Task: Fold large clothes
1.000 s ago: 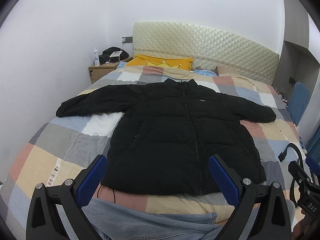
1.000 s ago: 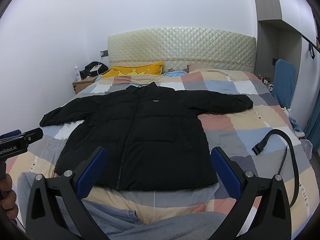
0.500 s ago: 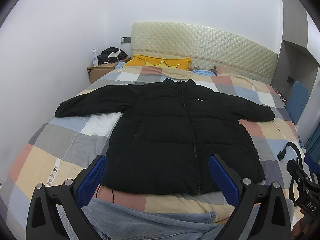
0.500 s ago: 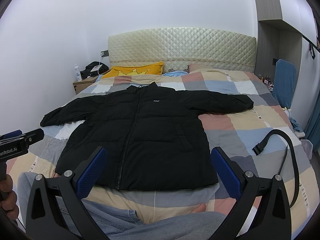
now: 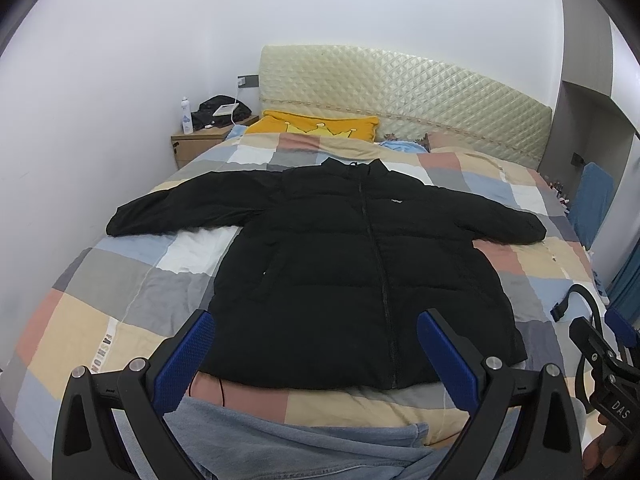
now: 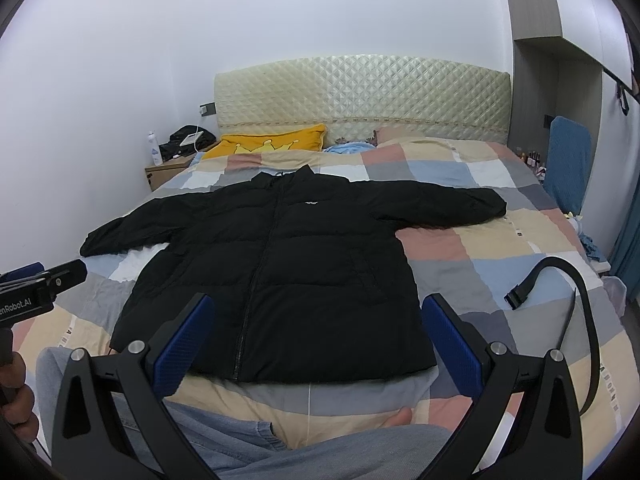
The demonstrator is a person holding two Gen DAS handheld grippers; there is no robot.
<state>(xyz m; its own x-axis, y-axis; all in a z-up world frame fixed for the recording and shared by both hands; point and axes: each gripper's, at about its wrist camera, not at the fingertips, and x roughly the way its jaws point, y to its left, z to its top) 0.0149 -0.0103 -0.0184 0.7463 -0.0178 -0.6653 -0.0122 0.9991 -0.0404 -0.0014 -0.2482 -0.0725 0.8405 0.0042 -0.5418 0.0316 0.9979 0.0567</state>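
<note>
Bed (image 5: 120, 312): checkered quilt, padded headboard (image 6: 360, 96) behind.
Jacket (image 5: 360, 280): black, zipped, flat in the middle of the quilt, sleeves spread to both sides.
Left gripper (image 5: 316, 354): fingers wide apart, holding nothing, over the hem.
Right gripper (image 6: 318, 338): also spread, holding nothing.
Strap (image 6: 560, 280): black, on the quilt right of the jacket.

Home bedroom: bed (image 5: 120, 288), quilted headboard (image 5: 400, 108), pillow (image 6: 272, 145), nightstand (image 5: 196, 146).

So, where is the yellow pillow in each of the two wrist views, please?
Left wrist: the yellow pillow lies top centre, left of the jacket's collar.
Right wrist: the yellow pillow lies upper left of centre, by the nightstand.
Shared landmark: the quilted headboard right behind it.
</note>
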